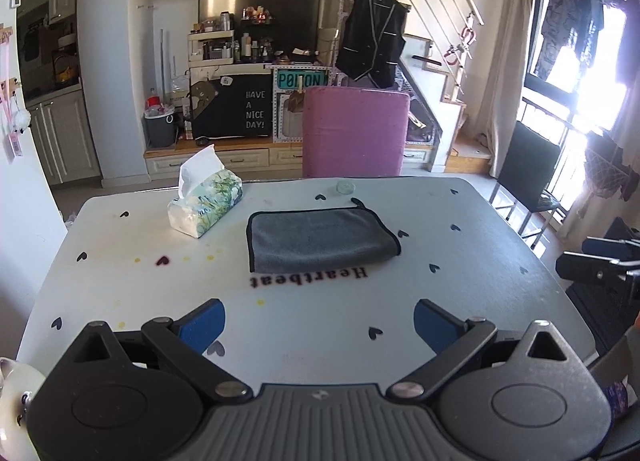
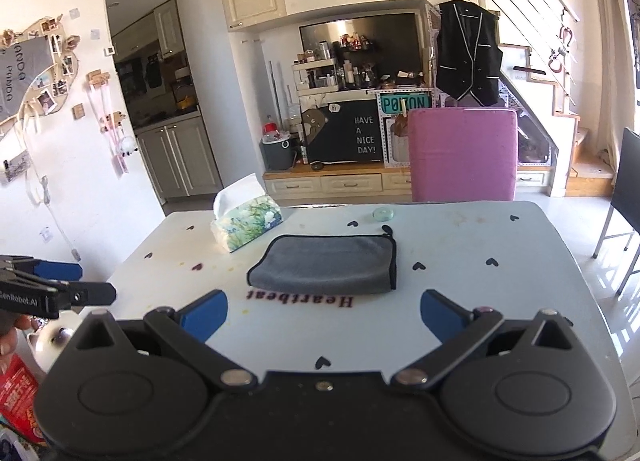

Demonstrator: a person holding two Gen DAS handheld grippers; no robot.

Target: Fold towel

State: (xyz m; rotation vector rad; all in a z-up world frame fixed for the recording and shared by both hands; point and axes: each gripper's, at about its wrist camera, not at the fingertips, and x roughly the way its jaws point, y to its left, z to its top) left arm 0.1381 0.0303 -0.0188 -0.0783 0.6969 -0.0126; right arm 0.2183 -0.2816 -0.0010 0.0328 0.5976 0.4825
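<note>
Left tongs (image 1: 318, 323) were spread wide, gripping nothing, held level above near part of counter (image 1: 472, 261). Right tongs (image 2: 322, 315) same: wide apart, empty, pointing forward over counter. Grey towel (image 1: 318, 239) lay folded flat on counter, ahead of both tongs, apart from them. Tissue pack (image 1: 206, 203) stood ahead-left of tongs, just beside towel. Pink chair (image 1: 356, 131) behind far counter edge.

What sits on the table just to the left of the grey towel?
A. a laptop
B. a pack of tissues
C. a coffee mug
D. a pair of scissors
B: a flowered pack of tissues with a white sheet sticking out lies on the table left of the folded grey towel, a little apart from it; both open grippers, left and right, hang short of the towel.
</note>
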